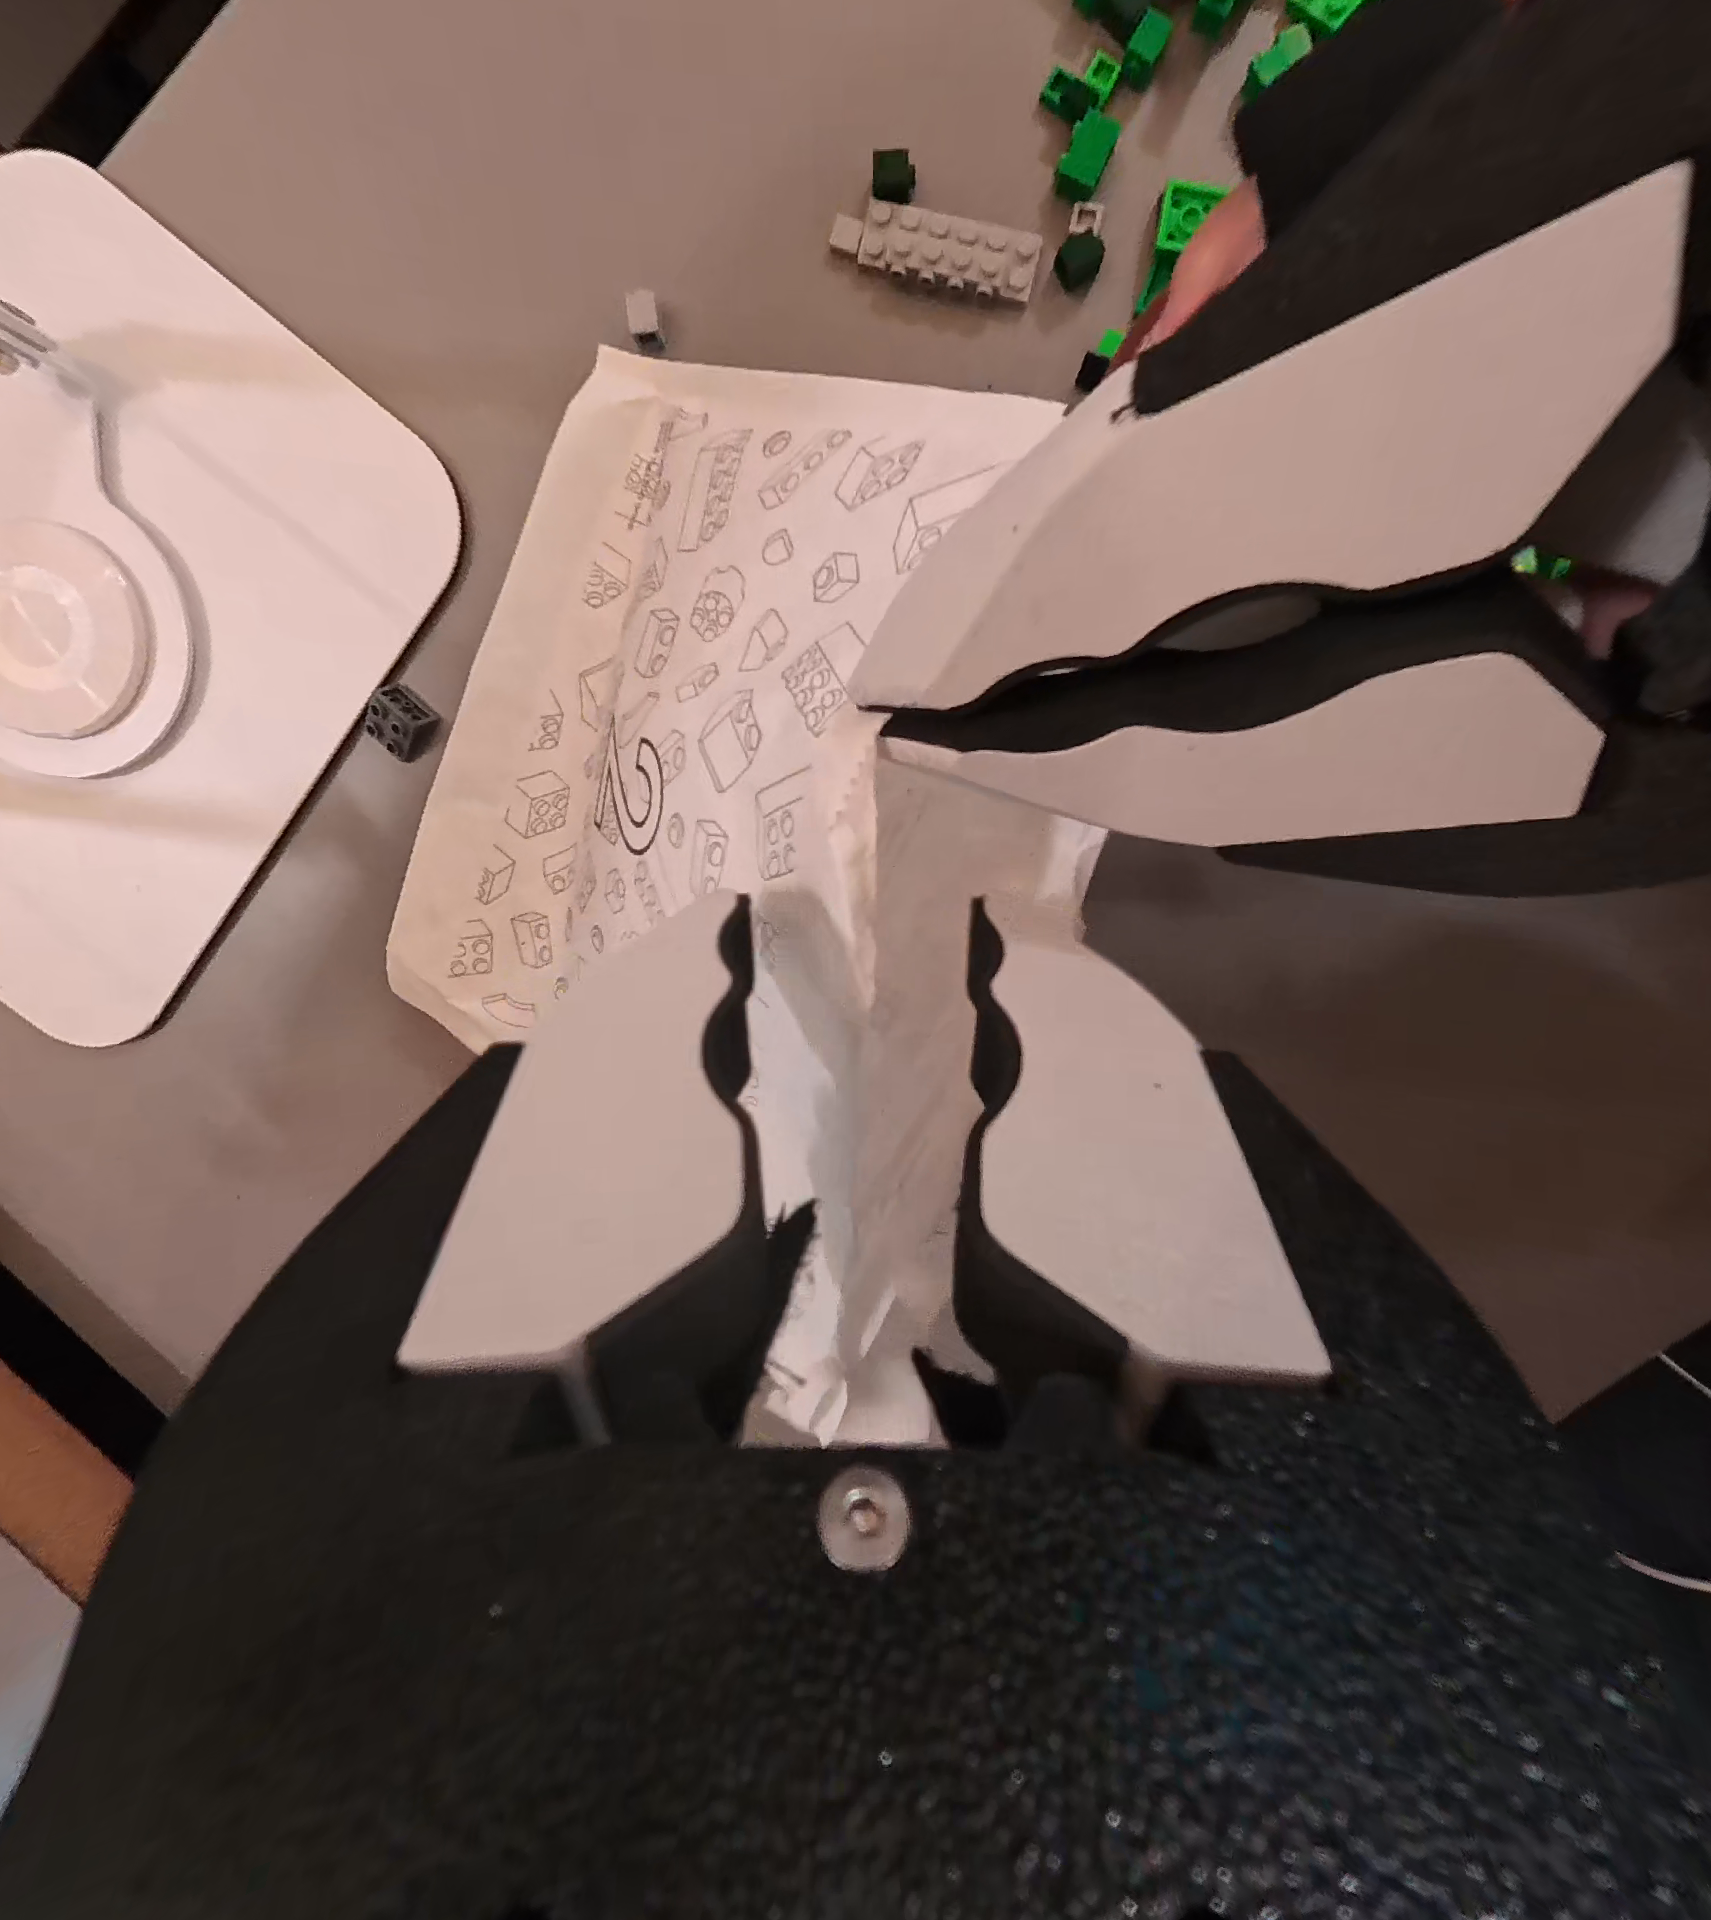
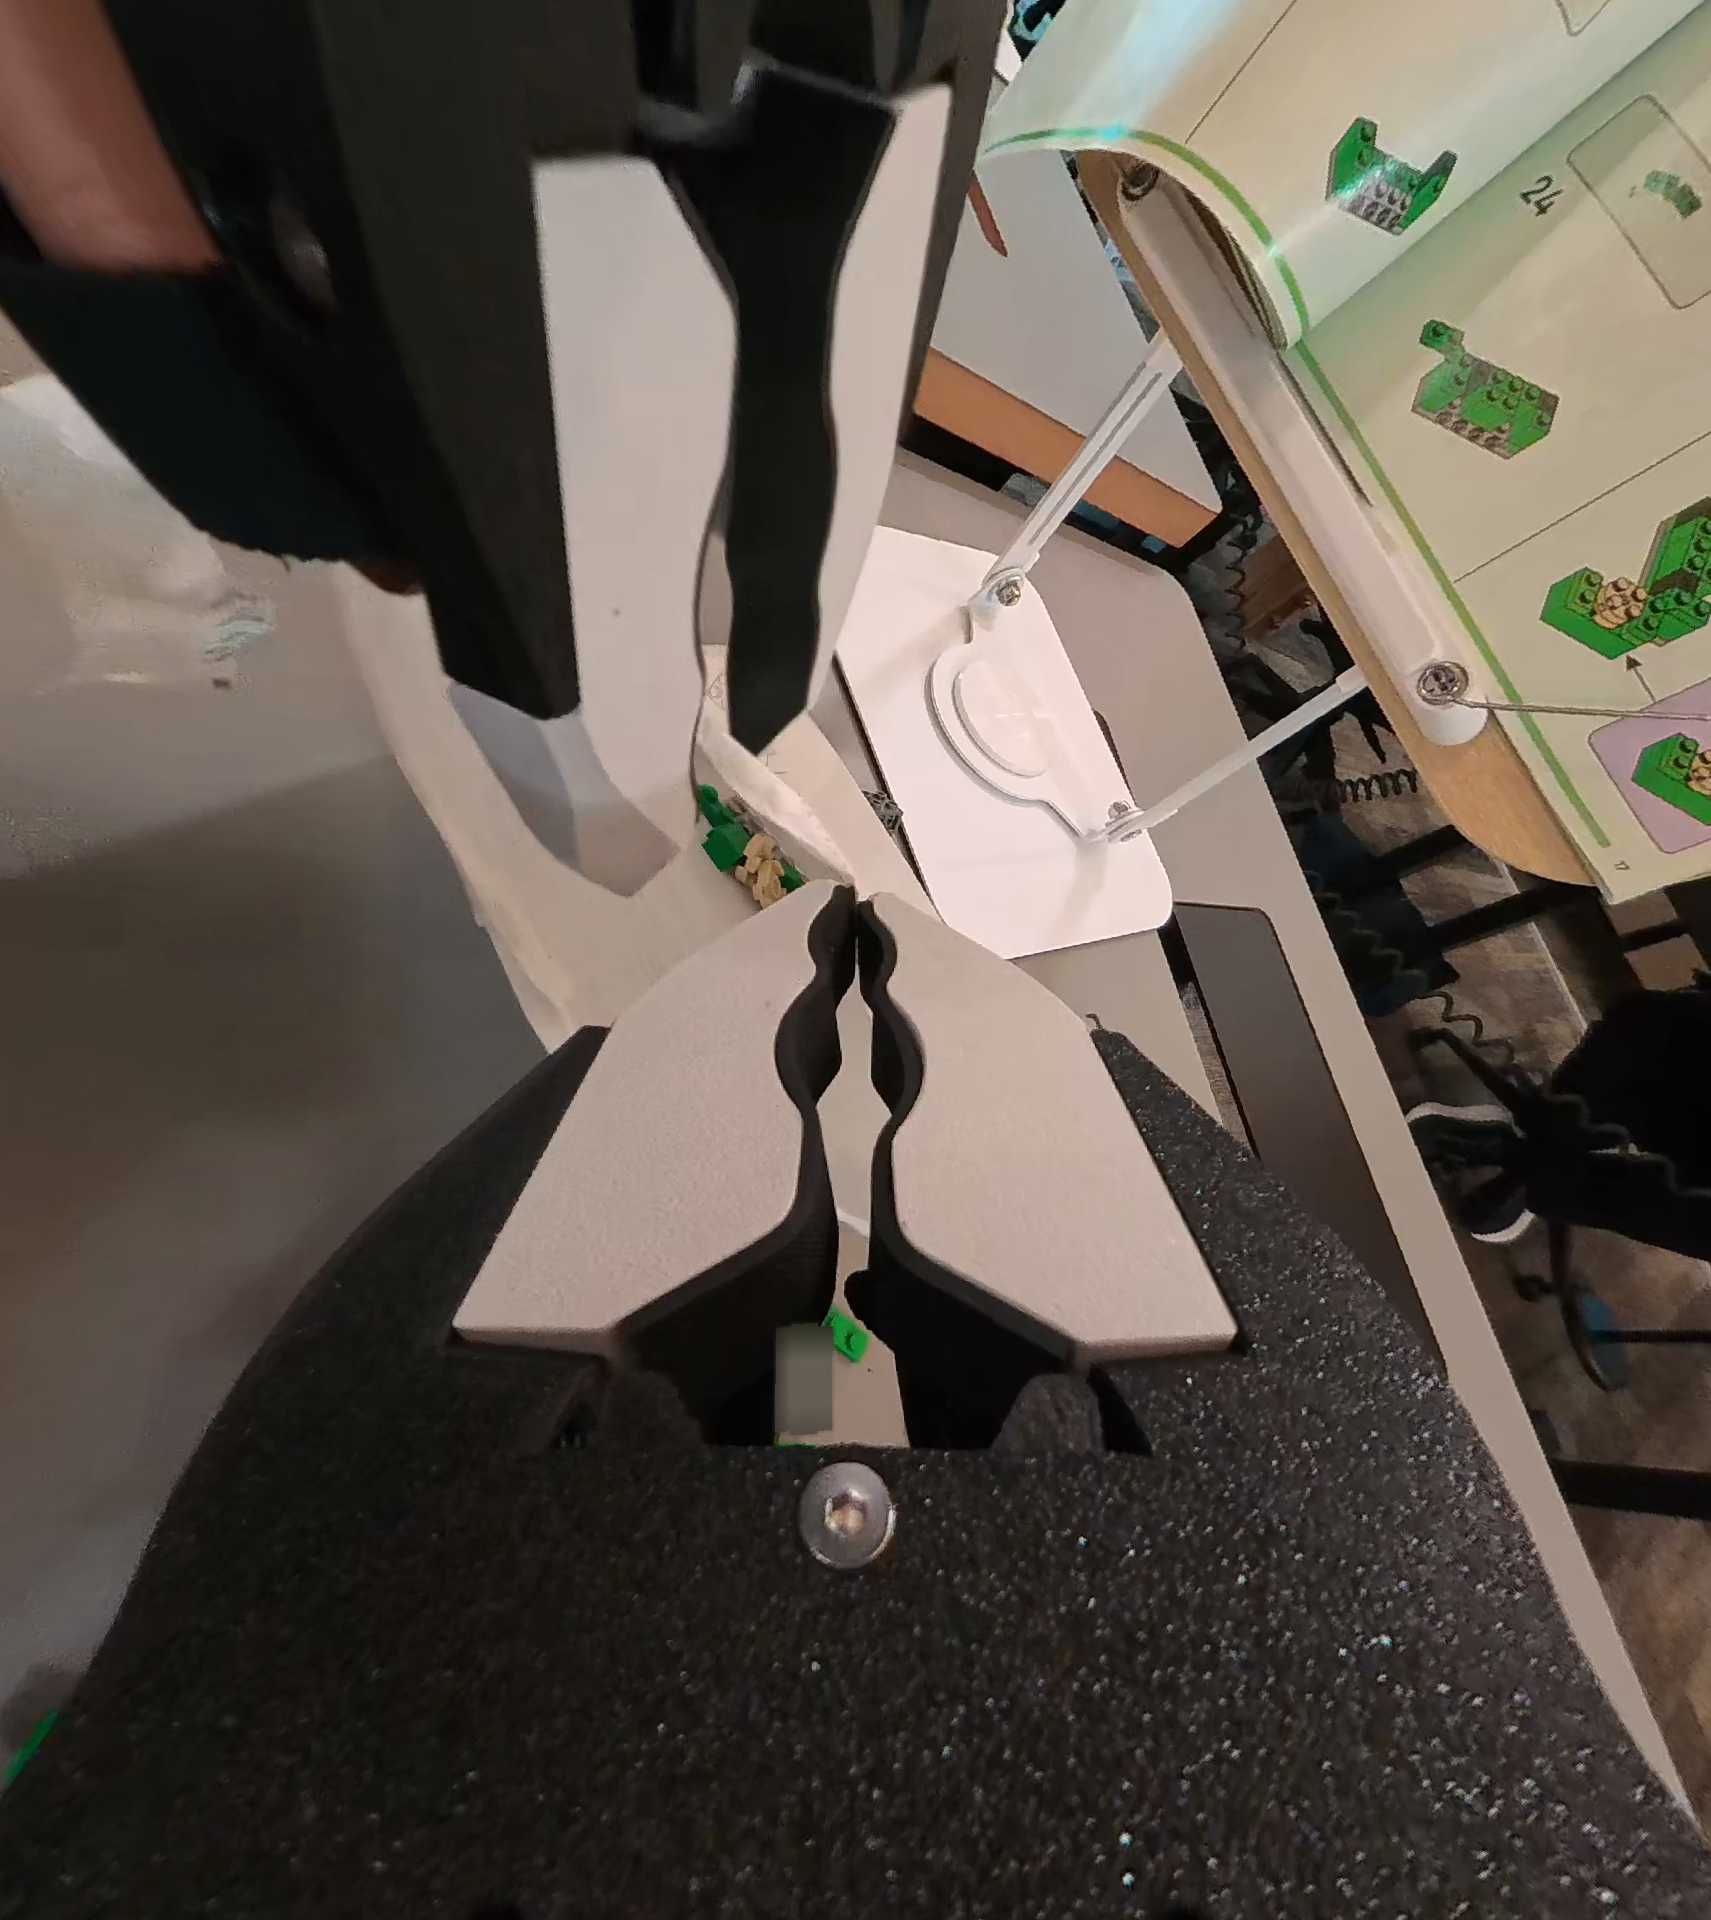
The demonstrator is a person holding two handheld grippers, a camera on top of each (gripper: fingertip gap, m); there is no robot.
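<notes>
Left wrist view shows the left gripper (image 1: 861, 914) with its jaws parted around a crumpled white paper bag (image 1: 685, 665) printed with brick outlines; the paper runs between the fingers, though whether they pinch it is hard to tell. The right gripper (image 1: 877, 722) comes in from the right, jaws closed on the bag's torn edge. Beyond lie a grey brick plate (image 1: 939, 249) and scattered green bricks (image 1: 1100, 135) on the grey table (image 1: 415, 156). A white stand base (image 1: 134, 582) sits left.

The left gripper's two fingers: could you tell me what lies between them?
In the left wrist view, the crumpled end of the white printed paper bag runs between the left gripper fingers; the right gripper pinches its edge.
</notes>
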